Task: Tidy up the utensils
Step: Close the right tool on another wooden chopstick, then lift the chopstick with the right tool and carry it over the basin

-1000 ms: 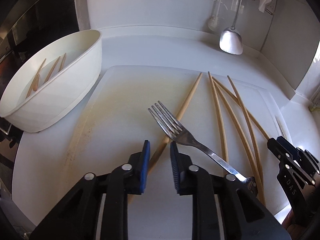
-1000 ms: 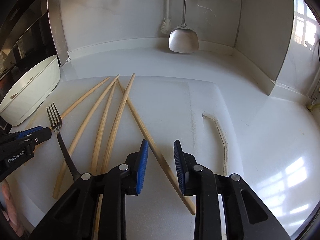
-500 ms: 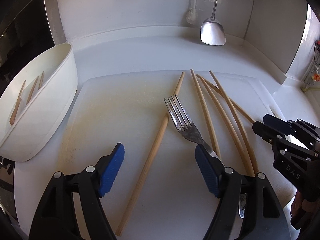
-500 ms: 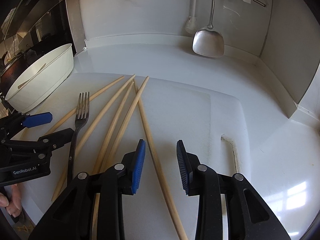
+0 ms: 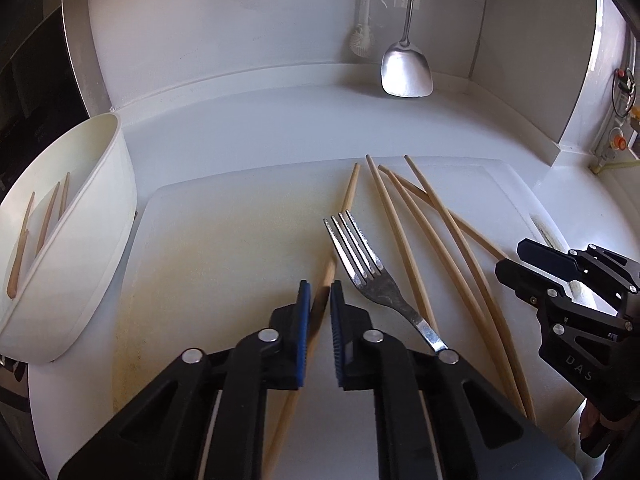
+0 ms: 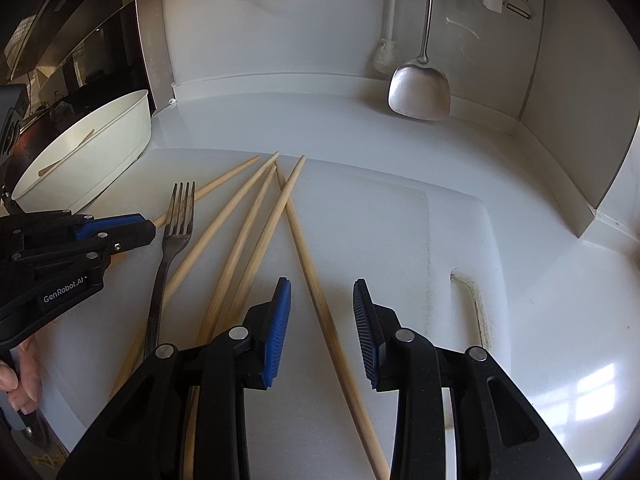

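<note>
Several wooden chopsticks (image 5: 400,232) and a metal fork (image 5: 360,260) lie on a white cutting board (image 5: 224,240). My left gripper (image 5: 318,292) is shut on the leftmost chopstick (image 5: 350,190), which runs between its blue pads. It shows in the right wrist view (image 6: 132,226) at the left, beside the fork (image 6: 178,216). My right gripper (image 6: 322,300) is open, its jaws astride one chopstick (image 6: 308,264) without touching it. It shows in the left wrist view (image 5: 520,258) at the right. A white oval bowl (image 5: 92,216) at the left holds three chopsticks.
A steel spatula (image 5: 406,68) and a white brush (image 5: 362,36) hang on the back wall. A white counter (image 5: 260,120) runs behind the board to the wall. A dark stove area lies left of the bowl.
My left gripper opened wide, then closed on the leftmost chopstick. My right gripper opened wider over its chopstick.
</note>
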Demonstrator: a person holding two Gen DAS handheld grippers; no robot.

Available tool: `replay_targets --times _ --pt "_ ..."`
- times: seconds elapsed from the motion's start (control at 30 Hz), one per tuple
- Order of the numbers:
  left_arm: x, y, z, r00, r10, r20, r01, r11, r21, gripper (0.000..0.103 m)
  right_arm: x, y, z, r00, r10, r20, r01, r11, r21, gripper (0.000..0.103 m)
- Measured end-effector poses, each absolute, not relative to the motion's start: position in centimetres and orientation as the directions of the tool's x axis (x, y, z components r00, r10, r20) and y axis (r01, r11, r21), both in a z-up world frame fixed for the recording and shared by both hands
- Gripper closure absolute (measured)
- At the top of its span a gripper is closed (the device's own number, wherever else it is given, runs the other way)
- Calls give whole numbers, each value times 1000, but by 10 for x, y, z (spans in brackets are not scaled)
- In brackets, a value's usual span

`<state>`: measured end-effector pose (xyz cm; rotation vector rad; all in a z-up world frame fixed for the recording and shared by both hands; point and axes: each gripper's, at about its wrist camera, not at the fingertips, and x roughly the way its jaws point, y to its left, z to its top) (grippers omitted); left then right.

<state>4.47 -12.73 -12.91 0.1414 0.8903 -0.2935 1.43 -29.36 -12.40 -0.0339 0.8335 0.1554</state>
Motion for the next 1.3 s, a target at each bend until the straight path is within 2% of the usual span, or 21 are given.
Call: replay_targets --times 0.07,0.13,0.17,0.2,0.8,1.07,1.3 --pt "43 -127 -129 594 -194 -781 303 953 -6 96 14 -294 -124 662 127 -738 -145 989 39 73" --pt "43 -126 -129 590 -196 -783 299 954 -14 96 12 -292 -123 662 131 -738 -152 988 39 82" --pt "43 -126 -129 588 -196 -785 296 955 -17 96 12 -289 -122 663 125 -738 -155 988 27 94" --pt "43 -126 -129 585 -196 -787 294 956 -20 96 11 -287 -122 666 113 -737 -156 988 11 96" --pt "31 -110 -112 547 -235 -804 240 964 -119 96 -9 -311 -105 688 143 -712 -27 985 172 97" --pt "16 -95 -64 575 -239 -782 208 968 -142 96 -21 -310 -67 715 145 -684 -40 985 166 97" --pt "1 -47 -4 628 -171 -760 103 985 -137 96 -23 -296 -10 755 206 -622 -110 976 189 97"
